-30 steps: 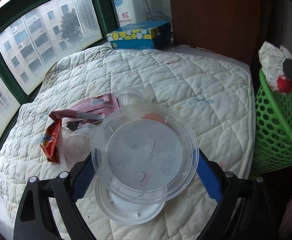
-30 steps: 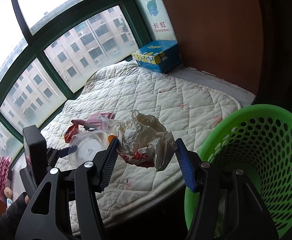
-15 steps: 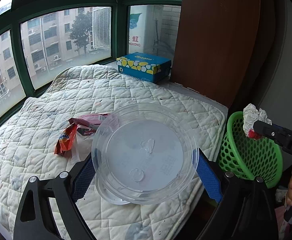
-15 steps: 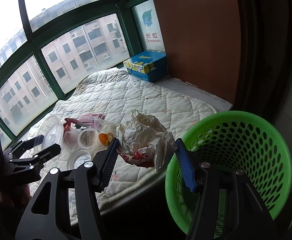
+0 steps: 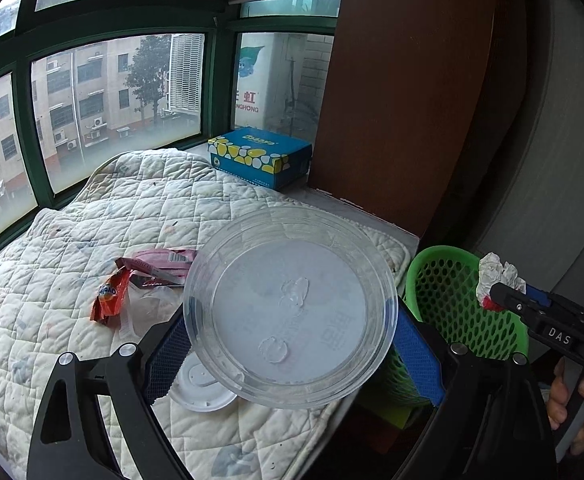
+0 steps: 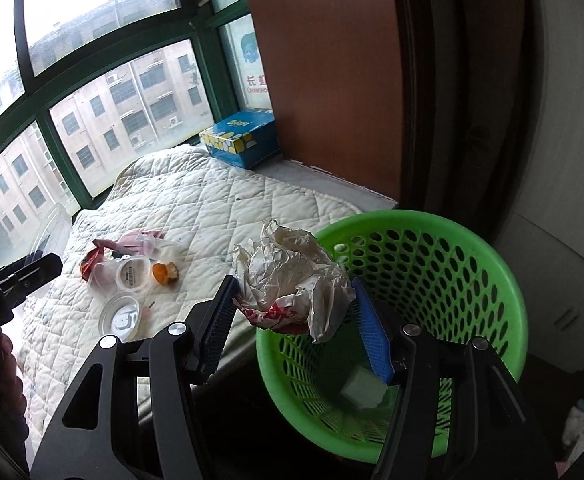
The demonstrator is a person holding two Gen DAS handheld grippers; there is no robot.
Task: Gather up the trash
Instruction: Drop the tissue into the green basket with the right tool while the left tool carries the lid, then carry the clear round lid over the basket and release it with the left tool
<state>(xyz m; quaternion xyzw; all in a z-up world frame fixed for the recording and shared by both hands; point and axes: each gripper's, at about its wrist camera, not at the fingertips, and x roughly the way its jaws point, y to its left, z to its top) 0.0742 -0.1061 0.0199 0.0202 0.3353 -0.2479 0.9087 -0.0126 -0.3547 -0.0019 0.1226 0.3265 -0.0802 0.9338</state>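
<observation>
My left gripper (image 5: 289, 332) is shut on a clear round plastic container (image 5: 292, 280), lifted above the quilted pad (image 5: 163, 204). In the right wrist view that container (image 6: 51, 228) shows at the far left. My right gripper (image 6: 294, 292) is shut on a crumpled white paper wrapper with red print (image 6: 292, 268), held over the near rim of the green mesh basket (image 6: 452, 248). From the left wrist view the wrapper (image 5: 496, 272) hangs over the basket (image 5: 452, 300). A white scrap lies at the basket's bottom.
On the pad lie an orange wrapper (image 5: 109, 294), a pink wrapper (image 5: 159, 260), a white lid (image 5: 201, 388), small clear cups (image 6: 131, 274) and an orange food scrap (image 6: 163, 273). A blue tissue box (image 5: 259, 156) stands by the window. A brown wooden panel (image 5: 412, 100) rises behind the basket.
The left gripper rose with the clear container and swung toward the basket side. The right gripper carried the crumpled wrapper from over the pad to over the basket.
</observation>
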